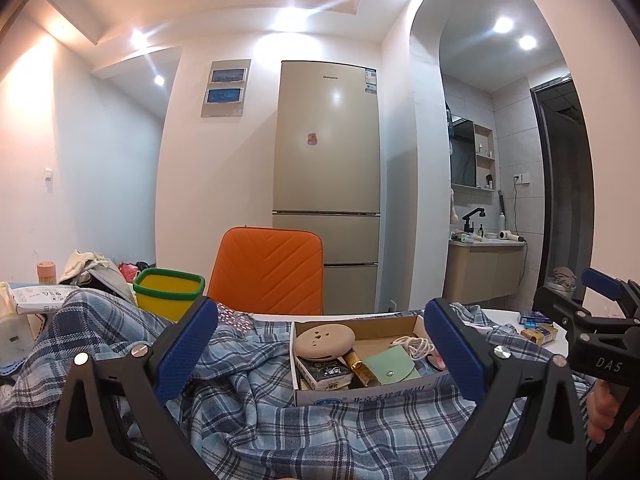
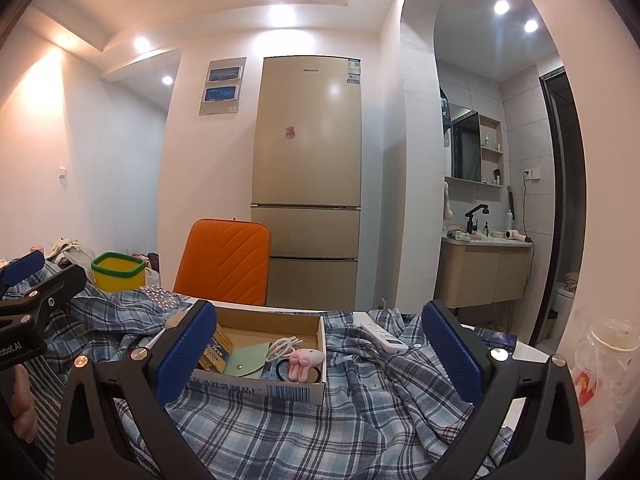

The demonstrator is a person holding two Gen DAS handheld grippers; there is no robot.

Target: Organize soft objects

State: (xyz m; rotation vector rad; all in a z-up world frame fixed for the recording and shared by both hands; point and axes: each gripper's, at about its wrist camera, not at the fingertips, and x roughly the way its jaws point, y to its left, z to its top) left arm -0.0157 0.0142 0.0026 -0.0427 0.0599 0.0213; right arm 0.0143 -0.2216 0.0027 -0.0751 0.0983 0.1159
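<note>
A blue plaid shirt lies crumpled over the table, also spread under the box in the right wrist view as the plaid shirt. On it rests an open cardboard box with a beige round case, a green pouch, a cable and small packets. The same box shows a pink plush bunny inside. My left gripper is open above the shirt, nothing between its fingers. My right gripper is open too, hovering over box and shirt.
A yellow bin with a green rim and an orange chair back stand beyond the table. A white remote lies on the shirt. A plastic bottle sits at the right edge. Tissue packs lie far left.
</note>
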